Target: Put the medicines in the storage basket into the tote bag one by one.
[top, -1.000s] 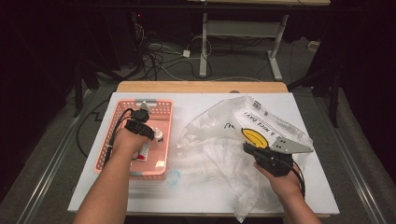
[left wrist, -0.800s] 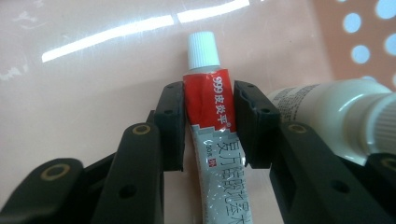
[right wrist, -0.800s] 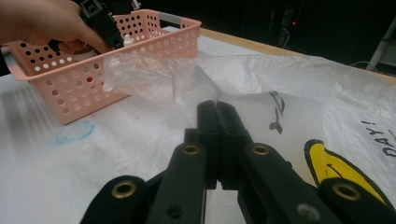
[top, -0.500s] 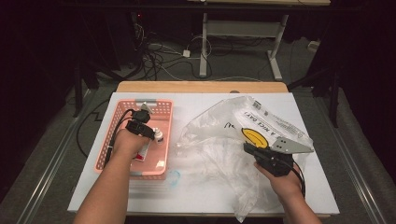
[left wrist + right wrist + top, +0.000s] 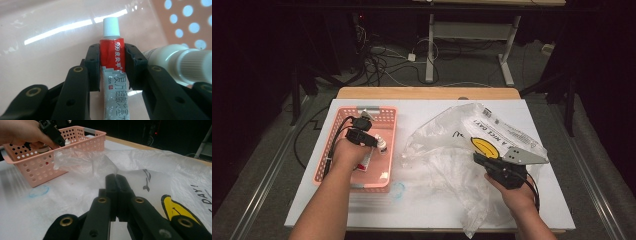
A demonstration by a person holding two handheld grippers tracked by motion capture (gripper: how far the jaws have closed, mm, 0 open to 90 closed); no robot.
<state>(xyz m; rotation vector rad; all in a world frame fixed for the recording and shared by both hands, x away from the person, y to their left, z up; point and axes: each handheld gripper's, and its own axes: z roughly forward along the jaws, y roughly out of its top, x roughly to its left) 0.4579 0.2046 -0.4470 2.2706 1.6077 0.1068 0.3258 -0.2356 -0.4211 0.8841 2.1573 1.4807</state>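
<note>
Ointment tube (image 5: 111, 58) being clamped by left gripper (image 5: 111, 63) near cap; risking slipping. Right gripper (image 5: 117, 185) pinching plastic bag (image 5: 492, 140).

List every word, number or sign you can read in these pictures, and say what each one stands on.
"999", followed by red-band Chinese characters too blurred to quote: on the tube clamped in the left tool.
Grey Chinese lettering lower on the tube: too cut off to read.
"A NICE DAY!": on the plastic bag pinched by the right tool, beside a yellow face sign.
Small print under it: too small to read.
</note>
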